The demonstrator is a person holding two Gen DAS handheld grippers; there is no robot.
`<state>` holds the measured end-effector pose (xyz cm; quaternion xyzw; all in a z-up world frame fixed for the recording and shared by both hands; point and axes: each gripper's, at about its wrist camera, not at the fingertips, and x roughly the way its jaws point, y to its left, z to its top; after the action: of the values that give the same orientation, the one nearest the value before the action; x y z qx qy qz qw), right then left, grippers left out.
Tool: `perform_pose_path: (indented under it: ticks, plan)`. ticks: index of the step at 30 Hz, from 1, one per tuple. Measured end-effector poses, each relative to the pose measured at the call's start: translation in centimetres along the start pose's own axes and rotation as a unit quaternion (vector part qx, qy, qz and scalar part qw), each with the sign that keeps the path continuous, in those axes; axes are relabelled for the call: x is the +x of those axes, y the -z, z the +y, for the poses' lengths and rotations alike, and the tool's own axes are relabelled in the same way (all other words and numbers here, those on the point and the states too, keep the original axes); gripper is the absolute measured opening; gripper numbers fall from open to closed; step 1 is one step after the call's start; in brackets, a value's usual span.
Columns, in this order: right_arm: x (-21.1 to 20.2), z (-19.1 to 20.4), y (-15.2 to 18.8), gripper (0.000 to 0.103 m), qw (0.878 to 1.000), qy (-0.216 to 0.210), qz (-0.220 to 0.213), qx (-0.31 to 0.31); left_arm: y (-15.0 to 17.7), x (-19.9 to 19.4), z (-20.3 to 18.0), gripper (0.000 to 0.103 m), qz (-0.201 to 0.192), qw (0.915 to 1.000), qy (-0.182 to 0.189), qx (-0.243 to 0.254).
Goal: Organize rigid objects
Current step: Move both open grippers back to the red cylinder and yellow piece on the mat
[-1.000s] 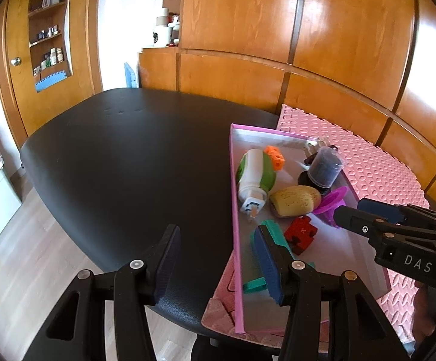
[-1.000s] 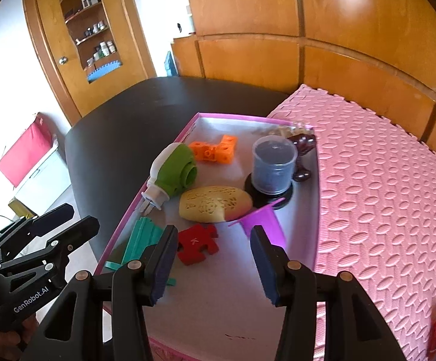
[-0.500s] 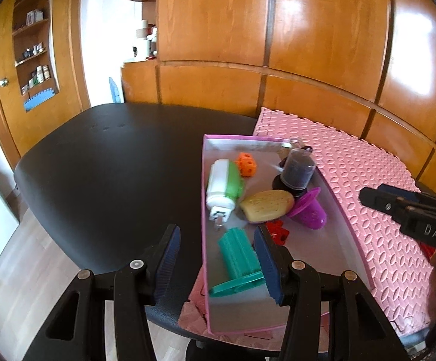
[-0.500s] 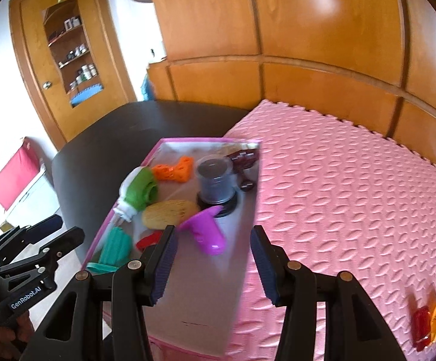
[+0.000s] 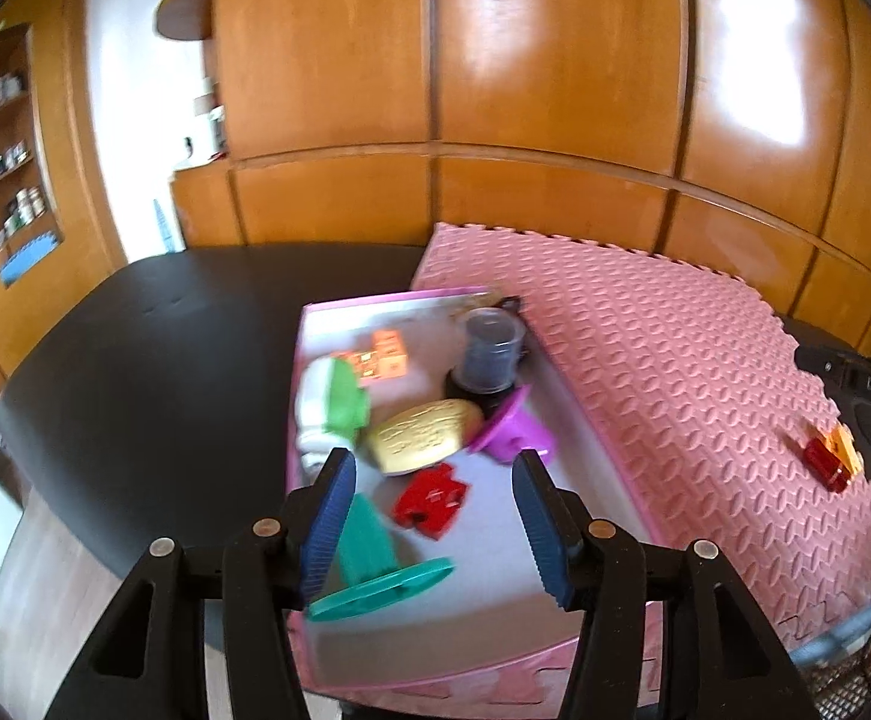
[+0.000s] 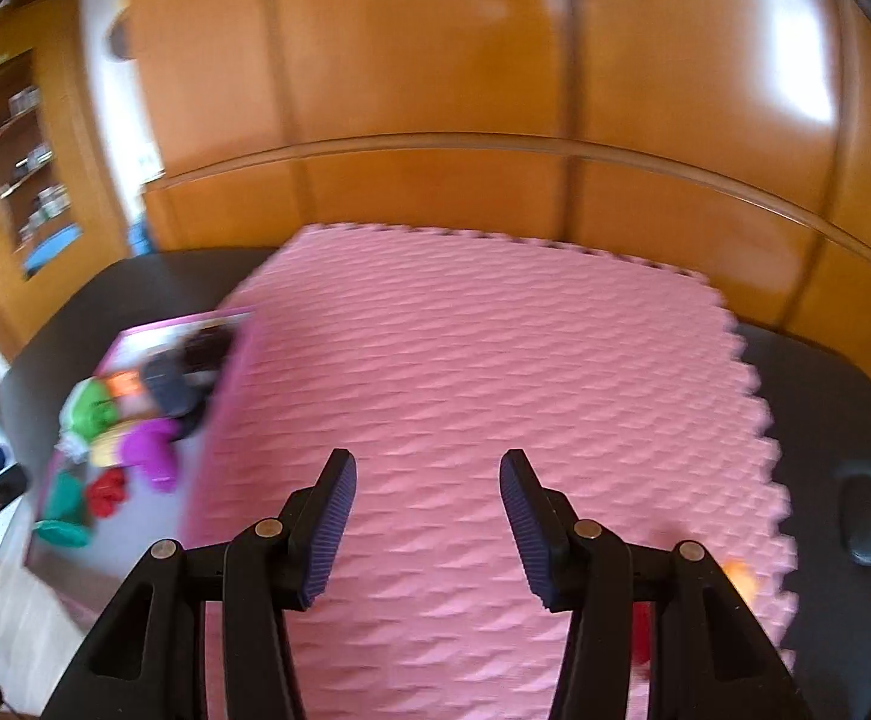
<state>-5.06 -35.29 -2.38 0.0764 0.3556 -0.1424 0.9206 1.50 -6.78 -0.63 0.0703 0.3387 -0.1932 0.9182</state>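
Left gripper (image 5: 429, 519) open over tray (image 5: 591, 450), empty | right gripper (image 6: 426, 519) open above mat (image 6: 495, 360) (blurred) | next: approach red piece (image 5: 825, 462) low, straddle squarely.

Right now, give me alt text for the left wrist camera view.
The open left tool hovers over a pink tray holding a red puzzle piece, a green toy and a yellow oval. Pink foam mat lies to the right.
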Motion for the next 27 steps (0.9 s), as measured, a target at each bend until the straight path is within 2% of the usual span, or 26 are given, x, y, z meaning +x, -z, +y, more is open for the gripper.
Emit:
perform_pose_path:
  ticks: [4, 8, 11, 13, 21, 25, 27]
  plan:
    - [-0.2, -5.8, 0.4, 0.050, 0.997, 0.053, -0.004, 0.052, -0.7, 0.2, -2.2, 0.055, -0.001, 0.9996, 0.016, 0.025]
    - [0.0, -11.1, 1.8, 0.050, 0.989, 0.091, -0.007, 0.118, -1.2, 0.5, -4.7, 0.056, 0.000, 0.9982, 0.028, 0.052]
    - [0.4, -14.3, 3.1, 0.050, 0.978, 0.098, 0.001, 0.186, -1.6, 1.0, -6.7, 0.058, 0.005, 0.9967, 0.040, 0.070]
    - [0.4, -15.8, 3.3, 0.050, 0.969, 0.085, 0.002, 0.232, -1.9, 1.5, -8.2, 0.058, 0.008, 0.9951, 0.050, 0.085]
    - [-0.1, -17.5, 3.8, 0.050, 0.959, 0.066, -0.011, 0.276, -2.3, 3.9, -14.3, 0.058, 0.033, 0.9858, 0.100, 0.131]
    - [-0.1, -17.9, 4.1, 0.050, 0.955, 0.066, -0.004, 0.289, -2.1, 4.9, -17.6, 0.058, 0.048, 0.9781, 0.132, 0.154]
    - [0.1, -18.2, 4.2, 0.050, 0.953, 0.066, 0.003, 0.296, -2.0, 5.2, -19.6, 0.058, 0.055, 0.9712, 0.158, 0.170]
